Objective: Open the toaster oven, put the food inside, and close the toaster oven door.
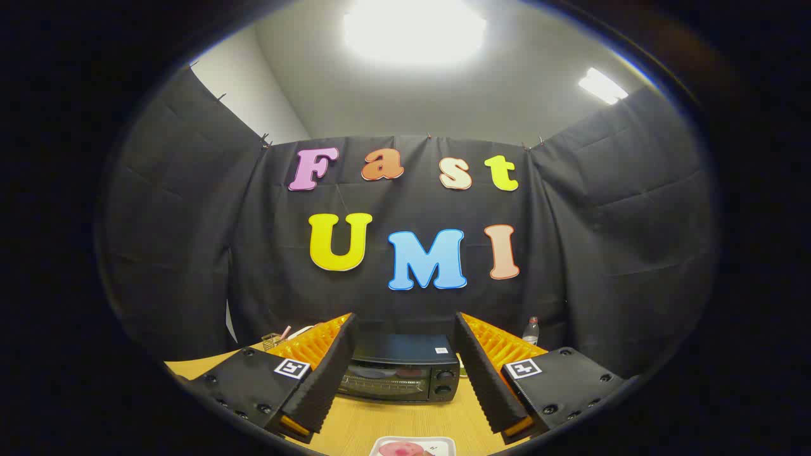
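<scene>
A black toaster oven (402,375) stands on the wooden table (405,421), its glass door shut and two knobs on its right side. It sits beyond my fingers, framed in the gap between them. Near the table's front edge lies a white tray (437,443) carrying pink food (399,449), just below the fingers. My gripper (405,354) is open, held above the table with nothing between its fingers.
A clear plastic bottle (531,330) stands at the back right of the table near the cloth wall. A small wire basket (272,341) with a pink item sits at the back left. Black cloth walls close the booth on three sides.
</scene>
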`<state>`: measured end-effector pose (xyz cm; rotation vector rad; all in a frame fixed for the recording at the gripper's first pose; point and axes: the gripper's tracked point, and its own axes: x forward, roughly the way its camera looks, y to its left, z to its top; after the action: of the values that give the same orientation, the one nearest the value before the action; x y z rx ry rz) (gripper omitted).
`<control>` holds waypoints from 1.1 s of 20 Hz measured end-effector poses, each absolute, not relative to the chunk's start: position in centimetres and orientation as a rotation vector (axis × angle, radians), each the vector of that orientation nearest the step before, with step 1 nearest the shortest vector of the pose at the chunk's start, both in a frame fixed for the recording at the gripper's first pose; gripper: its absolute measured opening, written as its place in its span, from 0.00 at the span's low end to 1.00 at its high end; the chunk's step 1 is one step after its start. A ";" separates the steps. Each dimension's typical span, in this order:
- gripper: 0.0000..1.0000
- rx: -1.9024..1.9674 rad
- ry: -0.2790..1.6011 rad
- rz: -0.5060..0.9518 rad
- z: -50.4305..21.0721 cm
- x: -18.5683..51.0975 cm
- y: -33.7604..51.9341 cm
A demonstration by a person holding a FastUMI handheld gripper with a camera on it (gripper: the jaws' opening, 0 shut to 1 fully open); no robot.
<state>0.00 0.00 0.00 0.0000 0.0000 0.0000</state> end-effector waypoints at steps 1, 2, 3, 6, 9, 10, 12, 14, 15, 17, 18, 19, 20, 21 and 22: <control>0.96 0.004 0.000 0.000 0.0 0.0 0.0; 0.96 0.006 -0.001 0.000 0.1 0.0 0.0; 0.96 0.006 0.000 0.002 0.1 0.0 0.1; 0.96 0.004 0.006 0.011 -0.4 0.0 0.4; 0.96 0.009 0.013 0.016 -0.5 0.1 0.6; 0.96 0.011 0.013 0.015 -0.4 0.2 0.5; 0.96 0.014 0.012 0.012 -0.4 0.4 0.5; 0.96 0.022 0.016 0.014 -0.6 0.8 0.7; 0.96 0.026 0.018 0.017 -0.6 1.1 0.9; 0.96 0.031 0.024 0.026 -0.9 2.0 1.5; 0.96 0.032 0.028 0.033 -1.0 2.5 2.0; 0.96 0.033 0.030 0.041 -1.2 3.0 2.4; 0.96 0.035 0.032 0.049 -1.4 3.6 2.8; 0.96 0.037 0.035 0.057 -1.6 4.2 3.3; 0.96 0.040 0.040 0.066 -2.0 4.9 3.8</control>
<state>4.86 3.77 -2.02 0.0403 0.0404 0.0664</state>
